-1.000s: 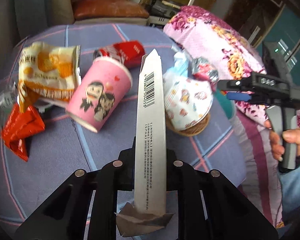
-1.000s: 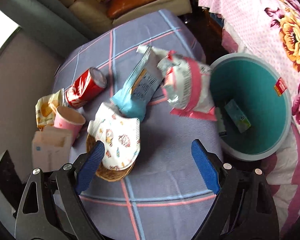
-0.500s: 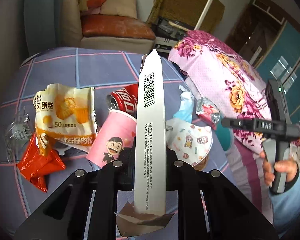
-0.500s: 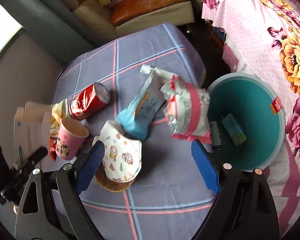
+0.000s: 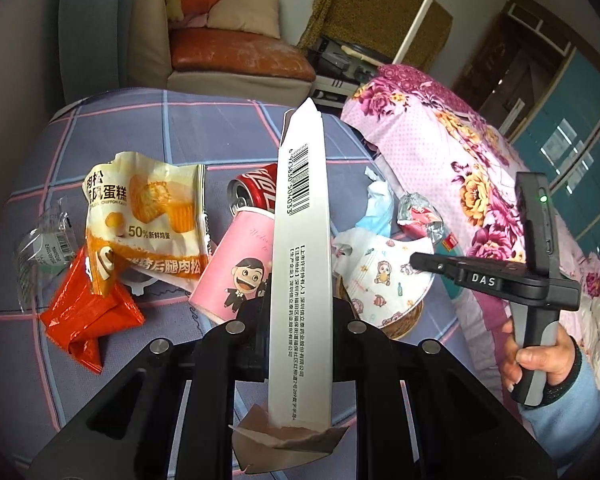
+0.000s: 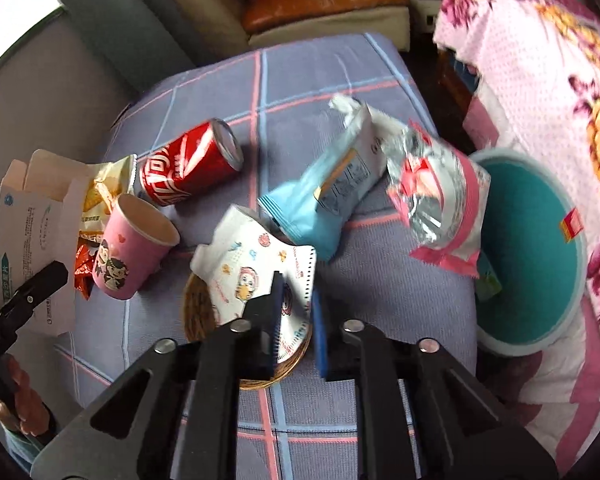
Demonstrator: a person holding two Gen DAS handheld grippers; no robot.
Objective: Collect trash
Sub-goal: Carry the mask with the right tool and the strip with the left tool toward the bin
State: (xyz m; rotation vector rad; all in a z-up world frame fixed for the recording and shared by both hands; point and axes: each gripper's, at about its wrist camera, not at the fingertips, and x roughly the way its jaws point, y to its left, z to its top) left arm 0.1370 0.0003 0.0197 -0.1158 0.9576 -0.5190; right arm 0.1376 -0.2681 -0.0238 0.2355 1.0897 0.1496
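White carton [image 5: 300, 264] sits clamped in the left hand-held gripper [image 5: 298, 320]; the right hand-held gripper [image 6: 296, 320] is nearly closed, empty.

Your work surface is a table under a purple plaid cloth [image 6: 324, 64]. Lying on it you have: a red soda can [image 6: 188, 168] on its side, a pink paper cup [image 6: 130, 246] tipped over just beside it, a yellow cake wrapper [image 5: 140, 216], an orange foil wrapper [image 5: 88, 316], a clear plastic wrapper [image 5: 40, 244], a blue-and-white snack bag [image 6: 332, 188], a pink-and-silver bag [image 6: 440, 196] at the edge, and a woven coaster [image 6: 204, 316] under a cartoon-print pouch [image 6: 256, 268].
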